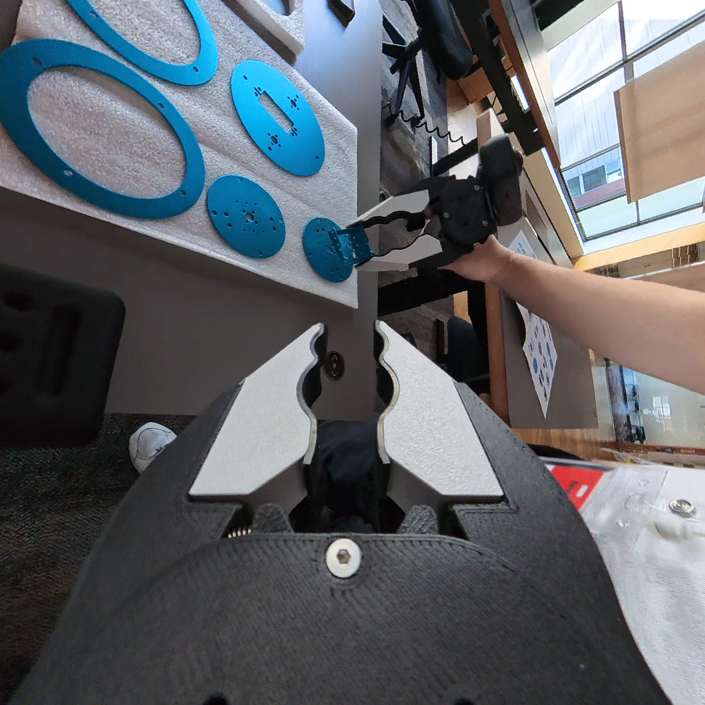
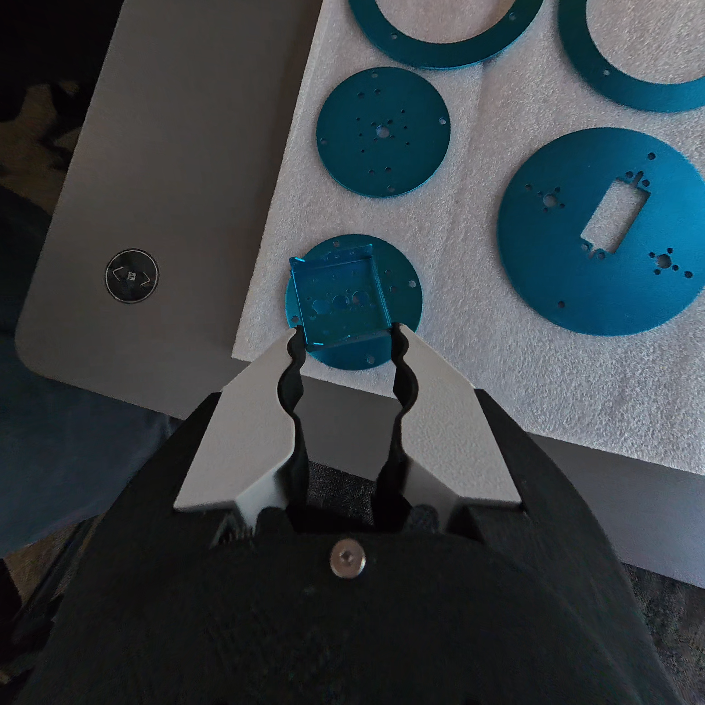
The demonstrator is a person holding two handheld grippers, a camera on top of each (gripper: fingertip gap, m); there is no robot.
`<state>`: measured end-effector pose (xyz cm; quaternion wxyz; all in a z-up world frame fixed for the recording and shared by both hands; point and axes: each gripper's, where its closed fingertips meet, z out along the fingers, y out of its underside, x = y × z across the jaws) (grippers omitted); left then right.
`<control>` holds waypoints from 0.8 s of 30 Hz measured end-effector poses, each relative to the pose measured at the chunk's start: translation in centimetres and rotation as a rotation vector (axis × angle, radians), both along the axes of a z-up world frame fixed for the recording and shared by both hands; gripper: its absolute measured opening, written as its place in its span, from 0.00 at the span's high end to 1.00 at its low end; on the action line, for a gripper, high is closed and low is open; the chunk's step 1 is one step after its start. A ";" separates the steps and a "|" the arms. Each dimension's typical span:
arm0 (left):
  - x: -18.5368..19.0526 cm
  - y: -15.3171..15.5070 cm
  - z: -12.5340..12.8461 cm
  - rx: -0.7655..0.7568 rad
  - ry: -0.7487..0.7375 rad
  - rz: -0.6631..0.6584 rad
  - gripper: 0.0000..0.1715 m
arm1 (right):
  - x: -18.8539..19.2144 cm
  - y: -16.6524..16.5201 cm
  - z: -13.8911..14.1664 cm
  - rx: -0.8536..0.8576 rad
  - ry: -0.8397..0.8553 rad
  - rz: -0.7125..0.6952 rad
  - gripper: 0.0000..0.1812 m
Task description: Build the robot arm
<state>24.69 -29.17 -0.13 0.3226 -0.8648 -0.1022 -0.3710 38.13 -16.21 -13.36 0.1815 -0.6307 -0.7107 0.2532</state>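
My right gripper (image 2: 345, 330) is shut on a small blue metal bracket (image 2: 337, 299), its fingertips pinching the bracket's two side walls. It holds the bracket just over a small blue drilled disc (image 2: 400, 335) at the corner of a white foam sheet (image 2: 496, 381). In the left wrist view the same bracket (image 1: 353, 244) sits between the right gripper's fingers (image 1: 393, 206) over that disc (image 1: 320, 263). My left gripper (image 1: 349, 335) is open and empty, off the grey table's edge (image 1: 362, 171), pointing at a round control button (image 1: 333, 365).
More blue plates lie on the foam: a medium drilled disc (image 2: 383, 131), a large disc with a rectangular slot (image 2: 602, 232), two large rings (image 1: 103, 133) (image 1: 152, 38). A black foam block (image 1: 49, 354) lies at the left. A person's forearm (image 1: 591, 309), a shoe (image 1: 150, 444). Measured from the fingertips, the round control button (image 1: 333, 365) is 12 centimetres or so from the right gripper and 20 centimetres from the left. Look for it in the right wrist view (image 2: 134, 276) too.
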 end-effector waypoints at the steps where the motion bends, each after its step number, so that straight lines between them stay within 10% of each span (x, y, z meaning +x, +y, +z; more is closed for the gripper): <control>1: 0.0 -0.2 -0.1 -0.004 -0.004 0.014 0.87 | -0.1 0.0 -0.2 -0.006 -0.002 0.008 0.76; 24: 1.3 -1.6 -0.6 -0.036 -0.014 0.047 0.88 | -1.2 0.4 -1.3 0.027 0.006 0.054 0.76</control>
